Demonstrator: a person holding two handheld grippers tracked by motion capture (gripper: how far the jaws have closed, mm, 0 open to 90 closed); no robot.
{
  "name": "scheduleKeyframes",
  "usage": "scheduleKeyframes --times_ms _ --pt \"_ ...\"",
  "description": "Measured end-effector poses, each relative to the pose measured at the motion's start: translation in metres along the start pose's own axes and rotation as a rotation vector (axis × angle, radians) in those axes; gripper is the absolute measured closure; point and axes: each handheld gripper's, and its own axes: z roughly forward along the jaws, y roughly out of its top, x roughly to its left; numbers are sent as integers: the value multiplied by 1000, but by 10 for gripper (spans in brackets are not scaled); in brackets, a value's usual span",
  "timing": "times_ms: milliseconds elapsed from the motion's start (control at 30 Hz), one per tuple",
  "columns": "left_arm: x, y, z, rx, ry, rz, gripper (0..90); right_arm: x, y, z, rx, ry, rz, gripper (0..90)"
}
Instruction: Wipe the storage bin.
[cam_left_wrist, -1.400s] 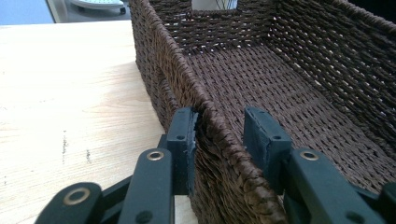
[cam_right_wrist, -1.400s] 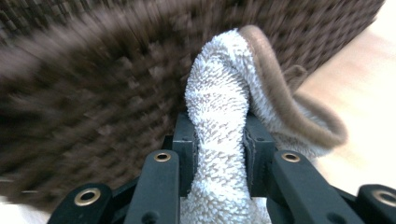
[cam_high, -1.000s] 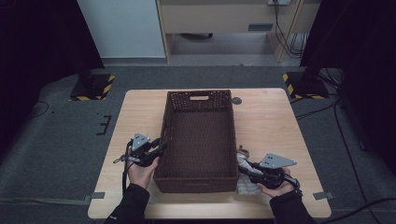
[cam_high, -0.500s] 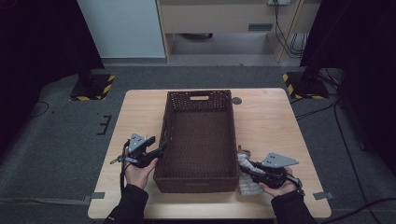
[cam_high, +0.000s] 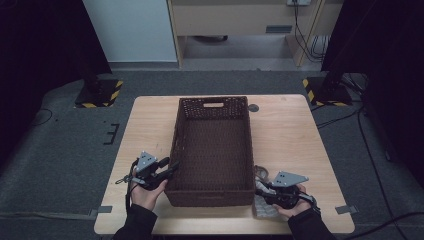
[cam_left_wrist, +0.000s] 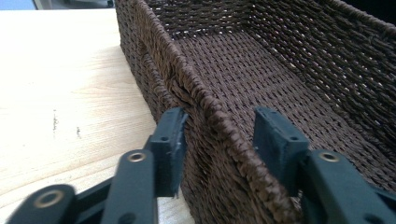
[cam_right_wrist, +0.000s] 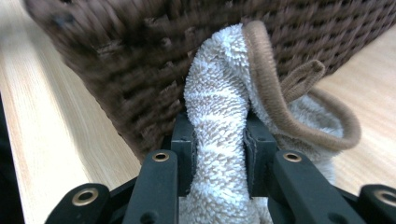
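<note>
The table (cam_high: 295, 130) is the biggest thing in front of me, pale wood, with a long brown woven basket (cam_high: 212, 145) standing lengthwise down its middle and nothing inside it that I can make out. I have the two hands at its near end, one on each side of it.

My left gripper (cam_left_wrist: 219, 140) straddles the basket's left wall near that corner — one jaw outside against the weave, the other inside and still clear of it, so the rim (cam_left_wrist: 224, 126) sits in the gap without being pinched. The jaws have just been closing on it. I read this as a bracing hold, meant to keep the basket from sliding while the other hand works.

My right gripper (cam_right_wrist: 218, 154) is clamped on a towel (cam_right_wrist: 219, 116), white terry with a tan binding and a small hanging loop (cam_right_wrist: 303, 77). The cloth is bunched between the pads just outside the basket's near right corner, low at the table, its top brushing the wicker. Gripping it by a gathered fold makes sense to me — the whole piece should lift over the wall in one go.
</note>
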Motion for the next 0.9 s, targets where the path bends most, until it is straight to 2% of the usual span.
scheduleKeyframes --times_ms 133,200,300,400,500,633,800,900 --pt "-1 0 0 -3 1 -16 624 -1 4 -7 -23 -12 2 713" --pt "-3 0 0 -2 15 -15 642 0 9 -17 -71 -20 -1 713" --pt "-6 2 0 6 49 18 666 3 18 -33 -164 -30 3 714" --pt "-5 3 2 4 62 18 676 9 17 -42 -197 -14 -8 714" --pt "-3 5 5 2 70 17 677 14 13 -37 -158 -1 -28 714" --pt "1 6 8 -6 62 5 676 15 8 -24 -90 0 -35 713" --pt "4 8 10 -10 65 6 675 11 -3 -1 30 6 -26 715" --pt "5 9 12 -9 73 6 675 8 0 -3 19 3 -11 715"
